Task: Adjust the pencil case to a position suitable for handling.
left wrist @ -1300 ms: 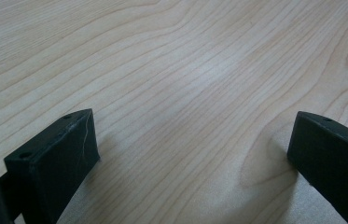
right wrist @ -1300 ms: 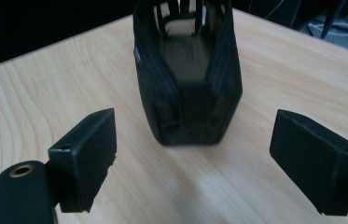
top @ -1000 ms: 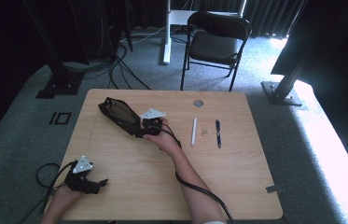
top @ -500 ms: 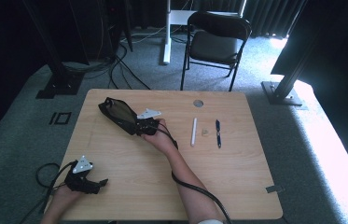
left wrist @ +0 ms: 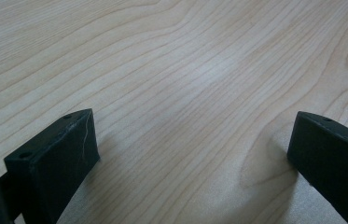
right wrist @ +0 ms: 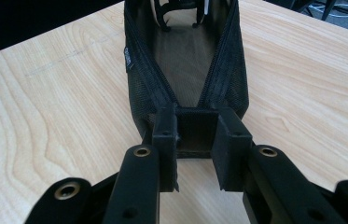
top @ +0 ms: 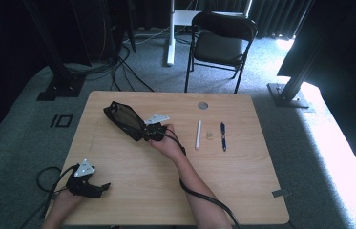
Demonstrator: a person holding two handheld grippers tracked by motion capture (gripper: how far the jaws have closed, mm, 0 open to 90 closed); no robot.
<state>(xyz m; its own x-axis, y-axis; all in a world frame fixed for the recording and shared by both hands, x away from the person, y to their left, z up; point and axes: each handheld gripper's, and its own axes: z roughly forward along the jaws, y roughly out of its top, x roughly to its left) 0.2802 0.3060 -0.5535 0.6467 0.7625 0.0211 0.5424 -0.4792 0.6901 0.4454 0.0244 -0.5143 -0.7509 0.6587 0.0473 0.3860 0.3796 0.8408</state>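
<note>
Pale wood counter [top: 166, 181] lies under me. My right gripper [right wrist: 194, 140] has just been closing its jaws on the mesh pencil case [right wrist: 185, 56] end; pens [top: 223, 136] wait unpacked beyond. Left gripper [left wrist: 190, 154] idle, spread.

Wooden table [top: 132, 186]: black mesh pouch [top: 124, 119], white pen [top: 198, 134], dark pen [top: 223, 136], small bit [top: 209, 136] between pens.

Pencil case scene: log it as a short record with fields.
pencil case: black mesh pouch, open, on the table
right gripper: fingers have just been closing on the near end of the pouch
left gripper: open, nothing between its fingers, near the table's front left corner
also on table: white pen, dark pen, lying apart to the right
</note>
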